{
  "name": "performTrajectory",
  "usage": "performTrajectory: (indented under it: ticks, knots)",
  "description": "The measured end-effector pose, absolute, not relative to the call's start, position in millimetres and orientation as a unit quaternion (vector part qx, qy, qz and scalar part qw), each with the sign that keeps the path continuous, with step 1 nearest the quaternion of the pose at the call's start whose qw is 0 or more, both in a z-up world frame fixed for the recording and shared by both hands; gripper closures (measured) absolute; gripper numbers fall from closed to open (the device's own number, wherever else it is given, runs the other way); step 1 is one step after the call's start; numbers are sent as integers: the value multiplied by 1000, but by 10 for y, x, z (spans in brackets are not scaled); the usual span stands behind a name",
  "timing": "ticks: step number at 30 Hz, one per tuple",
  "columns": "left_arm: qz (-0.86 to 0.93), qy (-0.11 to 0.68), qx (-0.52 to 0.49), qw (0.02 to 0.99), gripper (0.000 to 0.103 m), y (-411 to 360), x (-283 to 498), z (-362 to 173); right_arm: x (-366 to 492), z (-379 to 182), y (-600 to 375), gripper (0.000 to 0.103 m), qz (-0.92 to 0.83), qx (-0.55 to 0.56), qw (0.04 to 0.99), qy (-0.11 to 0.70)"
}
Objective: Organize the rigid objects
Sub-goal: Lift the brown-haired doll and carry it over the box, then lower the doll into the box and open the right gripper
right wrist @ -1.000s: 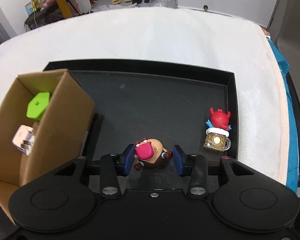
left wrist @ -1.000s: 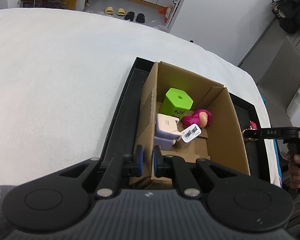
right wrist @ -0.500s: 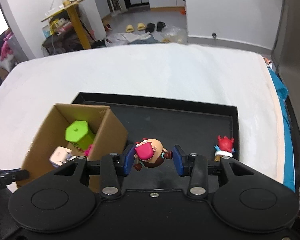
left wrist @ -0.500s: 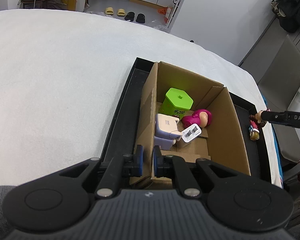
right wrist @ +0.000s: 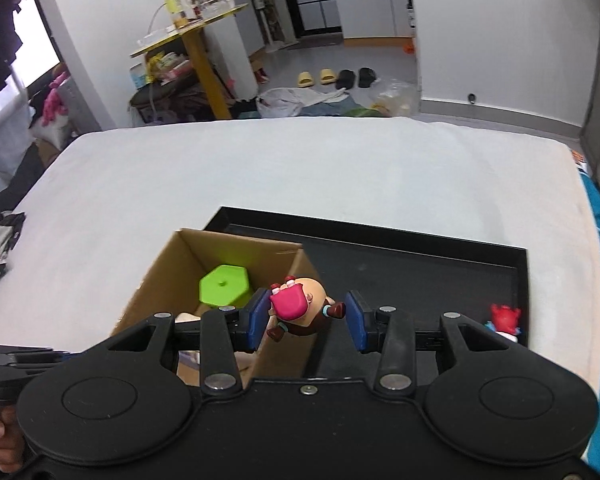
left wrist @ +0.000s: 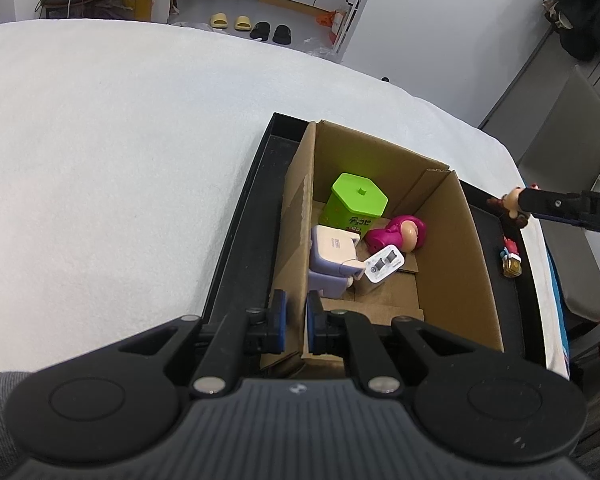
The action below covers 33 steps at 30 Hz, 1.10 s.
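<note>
An open cardboard box stands at the left end of a black tray. My left gripper is shut on the box's near left wall. Inside lie a green hexagonal container, a pink figure, a white and lilac charger and a white tag. My right gripper is shut on a small brown figurine with a pink cap. It hangs above the box's right wall. From the left wrist view this figurine shows at the right, over the tray.
A red figurine on a gold base stands at the tray's right end. The tray lies on a white cloth-covered table. Beyond the table's far edge are slippers, bags and a yellow table on the floor.
My right gripper has risen with the figurine and shifted left, from over the tray floor to the box's right wall. The left gripper and the box have not moved.
</note>
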State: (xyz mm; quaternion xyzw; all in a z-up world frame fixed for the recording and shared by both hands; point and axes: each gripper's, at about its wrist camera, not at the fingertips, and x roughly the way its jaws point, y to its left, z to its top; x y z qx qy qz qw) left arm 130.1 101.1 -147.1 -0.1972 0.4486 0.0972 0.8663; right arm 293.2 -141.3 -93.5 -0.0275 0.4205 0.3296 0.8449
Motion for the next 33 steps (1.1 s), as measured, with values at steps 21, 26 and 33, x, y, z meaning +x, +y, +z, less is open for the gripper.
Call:
performTrajectory:
  ticks: [21, 26, 33]
  knots:
    - [90, 457, -206, 860, 93, 1043, 1307, -1512, 2660, -1034, -847, 63, 367, -99, 819, 429]
    - [88, 456, -210, 860, 93, 1057, 1301, -1516, 2656, -1094, -789, 62, 361, -118, 817, 434]
    - [84, 456, -216, 859, 92, 1070, 1297, -1519, 2664, -1036, -839, 61, 356, -106, 822, 431]
